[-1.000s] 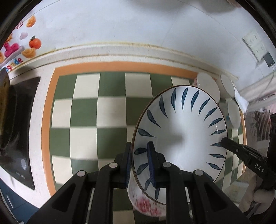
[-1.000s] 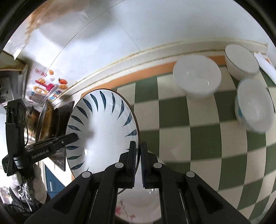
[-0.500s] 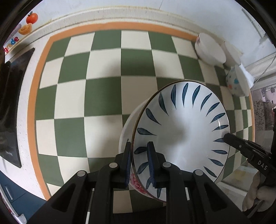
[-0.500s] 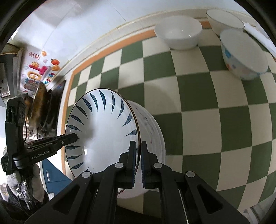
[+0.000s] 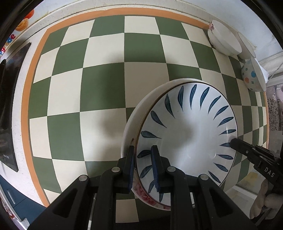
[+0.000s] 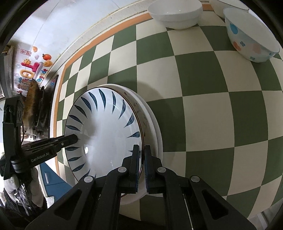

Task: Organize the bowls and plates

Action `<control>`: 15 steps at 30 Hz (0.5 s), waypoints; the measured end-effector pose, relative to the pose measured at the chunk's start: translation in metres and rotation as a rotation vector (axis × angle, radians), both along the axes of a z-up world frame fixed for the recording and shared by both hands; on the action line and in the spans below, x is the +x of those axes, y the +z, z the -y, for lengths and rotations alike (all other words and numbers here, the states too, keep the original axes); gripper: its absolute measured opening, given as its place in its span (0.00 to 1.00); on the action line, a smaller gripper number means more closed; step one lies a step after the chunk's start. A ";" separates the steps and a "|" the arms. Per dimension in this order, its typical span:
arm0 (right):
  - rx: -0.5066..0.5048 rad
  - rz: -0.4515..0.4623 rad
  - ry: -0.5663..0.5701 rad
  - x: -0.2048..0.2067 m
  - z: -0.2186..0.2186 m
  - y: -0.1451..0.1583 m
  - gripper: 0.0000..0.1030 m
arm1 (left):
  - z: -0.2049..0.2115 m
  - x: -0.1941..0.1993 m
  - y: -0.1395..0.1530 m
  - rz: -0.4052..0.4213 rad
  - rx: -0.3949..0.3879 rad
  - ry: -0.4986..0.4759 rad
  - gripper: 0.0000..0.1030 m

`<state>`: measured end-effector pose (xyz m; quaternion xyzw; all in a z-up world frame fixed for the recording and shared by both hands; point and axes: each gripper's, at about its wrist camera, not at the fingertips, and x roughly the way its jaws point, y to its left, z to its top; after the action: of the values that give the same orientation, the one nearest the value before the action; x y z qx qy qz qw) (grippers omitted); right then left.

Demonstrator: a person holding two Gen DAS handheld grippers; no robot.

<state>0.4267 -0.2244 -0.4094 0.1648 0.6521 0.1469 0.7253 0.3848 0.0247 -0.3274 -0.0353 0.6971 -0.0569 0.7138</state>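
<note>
The left tool is closed on the rim of the blue-leaf plate, one finger inside the rim and one outside. The right tool is clamped tightly on the opposite rim of the same plate, so the plate is held from two sides. The plate is seen directly over a stack of white plates that sits near the front edge of the counter, which is covered by a green and cream checked mat with an orange border; whether the plate already rests on the stack cannot be told. A red flower pattern is visible on the rim of the stack below the held plate. At the back right corner of the counter, a plain white bowl and a spotted bowl are set close together, with another white bowl just behind them. Gloved hands are seen gripping the tool handles.
</note>
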 end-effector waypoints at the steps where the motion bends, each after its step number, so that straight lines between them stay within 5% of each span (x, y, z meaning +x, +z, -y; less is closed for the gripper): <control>1: -0.001 -0.002 0.001 0.000 0.000 -0.001 0.07 | 0.002 0.001 -0.001 0.000 0.002 -0.003 0.16; 15: -0.059 -0.063 -0.002 0.003 -0.010 0.004 0.15 | 0.001 0.002 -0.004 -0.029 0.000 0.010 0.18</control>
<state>0.4295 -0.2147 -0.4053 0.1484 0.6784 0.1215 0.7092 0.3864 0.0238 -0.3312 -0.0399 0.7071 -0.0528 0.7040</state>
